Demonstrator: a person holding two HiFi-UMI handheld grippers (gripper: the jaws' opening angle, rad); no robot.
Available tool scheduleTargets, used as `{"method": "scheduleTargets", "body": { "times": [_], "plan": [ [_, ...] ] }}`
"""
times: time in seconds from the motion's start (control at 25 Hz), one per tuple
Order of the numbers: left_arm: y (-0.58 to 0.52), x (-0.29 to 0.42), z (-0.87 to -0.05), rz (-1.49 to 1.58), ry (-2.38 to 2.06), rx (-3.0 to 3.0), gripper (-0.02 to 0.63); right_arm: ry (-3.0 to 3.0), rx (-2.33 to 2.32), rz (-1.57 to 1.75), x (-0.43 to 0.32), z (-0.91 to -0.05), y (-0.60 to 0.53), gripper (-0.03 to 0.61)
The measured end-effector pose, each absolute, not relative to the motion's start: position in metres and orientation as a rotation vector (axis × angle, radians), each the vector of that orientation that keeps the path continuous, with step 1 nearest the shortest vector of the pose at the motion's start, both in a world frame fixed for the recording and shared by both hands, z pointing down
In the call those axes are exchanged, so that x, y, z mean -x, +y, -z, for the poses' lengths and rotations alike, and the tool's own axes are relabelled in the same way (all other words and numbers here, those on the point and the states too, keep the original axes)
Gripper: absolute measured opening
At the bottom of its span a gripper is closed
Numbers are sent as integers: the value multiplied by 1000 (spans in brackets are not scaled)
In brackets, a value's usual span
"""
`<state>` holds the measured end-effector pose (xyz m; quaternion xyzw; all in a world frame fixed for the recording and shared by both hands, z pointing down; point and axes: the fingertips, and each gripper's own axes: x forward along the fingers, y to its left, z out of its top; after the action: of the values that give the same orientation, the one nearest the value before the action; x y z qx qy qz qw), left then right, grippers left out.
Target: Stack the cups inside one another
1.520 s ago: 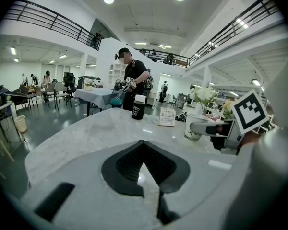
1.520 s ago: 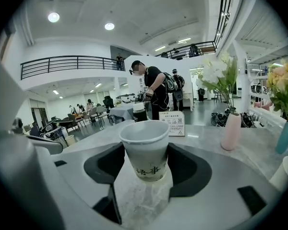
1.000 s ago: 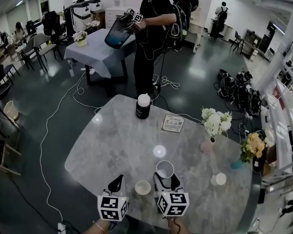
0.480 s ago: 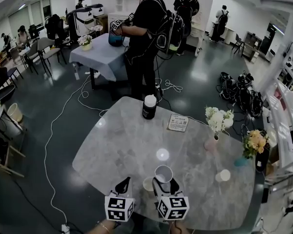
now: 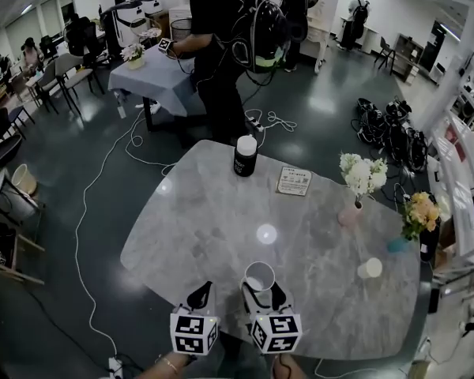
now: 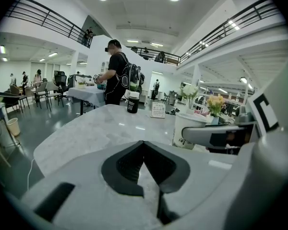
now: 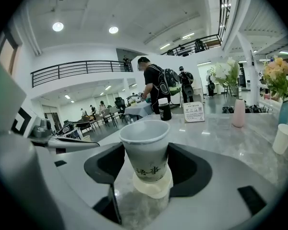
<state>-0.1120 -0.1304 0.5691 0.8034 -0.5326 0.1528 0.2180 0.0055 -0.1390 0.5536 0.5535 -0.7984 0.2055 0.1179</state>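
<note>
My right gripper (image 7: 146, 166) is shut on a white paper cup (image 7: 145, 150) with dark print on its side. The cup is upright and its base sits in a cream cup (image 7: 154, 185) on the grey marble table (image 5: 205, 219). In the head view the white cup (image 5: 259, 275) shows just ahead of the right gripper (image 5: 258, 293), and the cream cup is hidden beneath it. My left gripper (image 5: 201, 296) hangs beside it to the left, shut and empty (image 6: 144, 163). A third white cup (image 5: 370, 268) stands apart at the table's right.
A black canister with a white lid (image 5: 245, 155) and a sign card (image 5: 294, 181) stand at the table's far side. A pink vase of white flowers (image 5: 352, 205) and a teal vase of orange flowers (image 5: 411, 226) are at the right. A person stands beyond the table.
The white cup in my right gripper has moved left over the cream cup, which no longer shows in the head view. The left gripper stayed shut alongside.
</note>
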Motion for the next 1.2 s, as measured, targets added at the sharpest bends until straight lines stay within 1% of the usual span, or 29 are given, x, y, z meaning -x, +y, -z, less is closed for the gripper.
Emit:
{"method": "scheduleTargets", "body": {
  "times": [0.88,1.2],
  "plan": [
    [-129,116,-594,-471,-1421,-2190,-5,-2223,-1618,-604,-5,-587,-133,255],
    [-134,114,-597,-461,-1409,-2186,-5,-2210,-1578,-620,0,-587,-128,279]
  ]
}}
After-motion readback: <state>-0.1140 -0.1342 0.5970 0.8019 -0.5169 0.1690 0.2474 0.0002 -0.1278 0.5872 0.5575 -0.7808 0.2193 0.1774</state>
